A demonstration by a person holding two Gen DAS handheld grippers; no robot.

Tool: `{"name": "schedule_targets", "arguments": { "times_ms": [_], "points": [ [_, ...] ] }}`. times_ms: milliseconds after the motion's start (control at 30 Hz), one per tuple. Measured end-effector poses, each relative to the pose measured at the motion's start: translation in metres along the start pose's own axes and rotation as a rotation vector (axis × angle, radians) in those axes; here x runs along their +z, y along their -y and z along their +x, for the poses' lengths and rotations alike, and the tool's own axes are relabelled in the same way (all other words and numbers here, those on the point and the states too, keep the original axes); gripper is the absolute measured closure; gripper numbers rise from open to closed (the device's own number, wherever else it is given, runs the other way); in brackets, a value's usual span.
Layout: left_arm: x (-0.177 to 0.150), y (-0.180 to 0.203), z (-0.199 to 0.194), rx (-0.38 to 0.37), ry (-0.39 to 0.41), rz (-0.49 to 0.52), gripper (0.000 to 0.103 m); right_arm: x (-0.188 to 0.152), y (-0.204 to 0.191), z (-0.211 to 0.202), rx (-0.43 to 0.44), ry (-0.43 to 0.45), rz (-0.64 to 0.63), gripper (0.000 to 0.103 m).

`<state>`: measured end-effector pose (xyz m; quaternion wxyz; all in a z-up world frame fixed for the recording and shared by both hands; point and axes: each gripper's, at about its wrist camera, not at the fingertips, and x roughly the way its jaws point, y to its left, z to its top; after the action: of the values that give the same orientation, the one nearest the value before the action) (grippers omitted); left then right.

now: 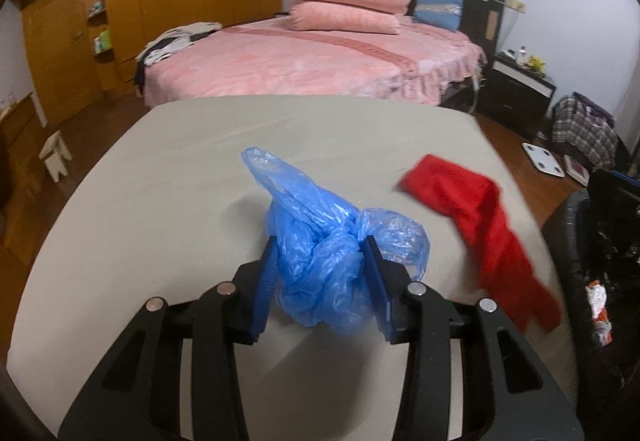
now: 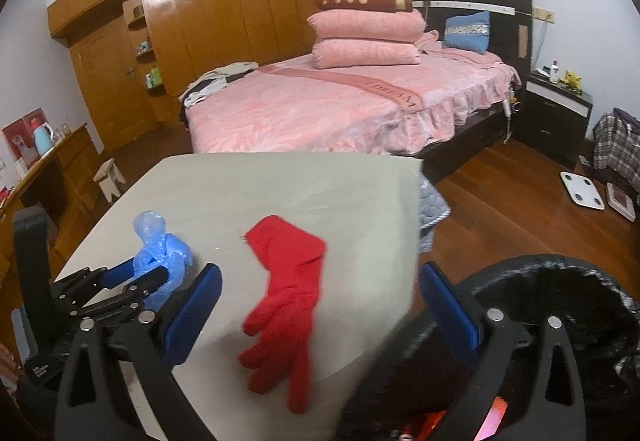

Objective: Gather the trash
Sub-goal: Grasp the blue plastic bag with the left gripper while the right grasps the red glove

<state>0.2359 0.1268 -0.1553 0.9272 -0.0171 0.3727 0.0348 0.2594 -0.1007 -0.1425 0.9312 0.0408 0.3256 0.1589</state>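
Blue plastic: crumpled bag [image 1: 328,241], thin, glossy and translucent, bunched into a knot with one loose handle loop poking up; lifted a little above the table, shadow beneath.
Left gripper [image 1: 322,273]: black linkage arms with metal pivot pins, ribbed blue pads [image 1: 267,277] pressed into both sides of the blue bag, clamped on it.
Red cloth: glove [image 2: 286,301], soft, matte knit, lying flat with fingers pointing toward the near table edge, cuff away; just right of the bag, not touching it.
Right gripper [image 2: 320,301]: same black frame and blue ribbed pads, spread wide apart, nothing between them but air; glove lying below the gap, one finger over the table, the other past the table's right edge above the bin.
Table [image 1: 180,181]: pale grey-beige top, smooth, dull, rounded by the lens; square corner visible in the right wrist view.
Bin [image 2: 560,301]: round, lined with wrinkled shiny black plastic, standing just beside the table's right edge; crumpled red-and-white wrapper [image 1: 600,305] inside.
Bed [image 2: 340,109]: plush pink cover with frilled skirt, two pink pillows stacked under a brown dotted bolster, well behind the table.
Wardrobe [image 2: 224,9]: polished orange-brown wood panels, glossy reflections.
Floor [image 2: 500,209]: reddish wood boards.
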Motion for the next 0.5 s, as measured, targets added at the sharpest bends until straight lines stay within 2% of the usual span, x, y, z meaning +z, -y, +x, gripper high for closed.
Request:
{"name": "schedule_targets", "arguments": {
  "times_ms": [200,500],
  "points": [
    [-0.004,-0.032,0.003,0.049,-0.009,-0.024,0.062,-0.004,-0.025,0.035,-0.009,-0.062,-0.005,0.008],
    [-0.007,-0.044,0.016,0.039,-0.024,-0.05,0.057,-0.015,-0.026,0.076,-0.055,-0.187,0.026,0.019]
  ]
}}
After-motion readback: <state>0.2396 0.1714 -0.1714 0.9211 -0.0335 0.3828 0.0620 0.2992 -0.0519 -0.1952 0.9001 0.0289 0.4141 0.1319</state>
